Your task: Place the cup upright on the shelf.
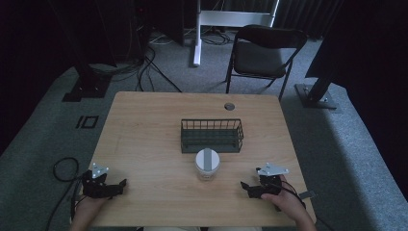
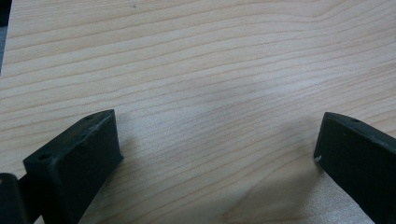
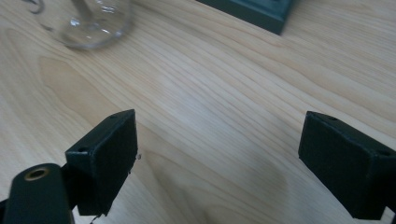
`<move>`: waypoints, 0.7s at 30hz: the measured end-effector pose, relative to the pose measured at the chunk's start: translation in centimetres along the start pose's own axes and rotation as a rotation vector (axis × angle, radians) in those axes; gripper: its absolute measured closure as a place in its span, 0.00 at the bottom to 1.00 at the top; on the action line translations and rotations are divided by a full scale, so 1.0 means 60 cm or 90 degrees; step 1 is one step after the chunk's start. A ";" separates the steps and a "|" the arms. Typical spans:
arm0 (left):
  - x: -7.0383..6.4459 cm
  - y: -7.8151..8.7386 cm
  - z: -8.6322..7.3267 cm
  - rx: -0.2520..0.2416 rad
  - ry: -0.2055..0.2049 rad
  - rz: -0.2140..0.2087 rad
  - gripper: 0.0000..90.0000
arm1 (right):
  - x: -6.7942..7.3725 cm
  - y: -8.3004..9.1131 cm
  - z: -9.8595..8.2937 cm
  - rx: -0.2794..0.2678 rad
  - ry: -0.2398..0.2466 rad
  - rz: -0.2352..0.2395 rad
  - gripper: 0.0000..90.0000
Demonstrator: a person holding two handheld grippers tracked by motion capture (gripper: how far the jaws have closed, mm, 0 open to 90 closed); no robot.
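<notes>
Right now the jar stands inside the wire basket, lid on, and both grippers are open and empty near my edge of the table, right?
Not quite. The jar stands on the table just in front of the wire basket, as the high view shows. Its lid is on, and the left gripper and right gripper are open and empty.

Clear glass jar [image 1: 207, 165] with white lid, upright at table centre, just before dark wire basket [image 1: 211, 135]
</notes>
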State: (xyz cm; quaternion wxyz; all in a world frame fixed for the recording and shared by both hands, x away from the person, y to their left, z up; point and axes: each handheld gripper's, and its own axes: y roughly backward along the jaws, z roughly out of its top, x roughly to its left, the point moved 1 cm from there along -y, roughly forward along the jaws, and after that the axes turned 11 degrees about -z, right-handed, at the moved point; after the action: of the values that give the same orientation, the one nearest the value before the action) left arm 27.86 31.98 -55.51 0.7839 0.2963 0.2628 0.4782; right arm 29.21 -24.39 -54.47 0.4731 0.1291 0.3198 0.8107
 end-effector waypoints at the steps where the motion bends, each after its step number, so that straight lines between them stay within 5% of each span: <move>1: 0.000 0.000 0.000 0.000 0.000 0.000 0.01 | 0.003 0.000 0.002 -0.002 0.001 0.003 0.13; 21: 0.000 0.000 0.000 0.000 0.000 0.000 0.01 | 0.064 -0.027 0.038 -0.036 0.026 0.054 0.13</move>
State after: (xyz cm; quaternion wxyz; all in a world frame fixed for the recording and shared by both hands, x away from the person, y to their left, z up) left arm 27.86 31.97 -55.51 0.7839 0.2960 0.2629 0.4783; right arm 29.53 -19.66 -54.12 0.4353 0.1124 0.3005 0.8412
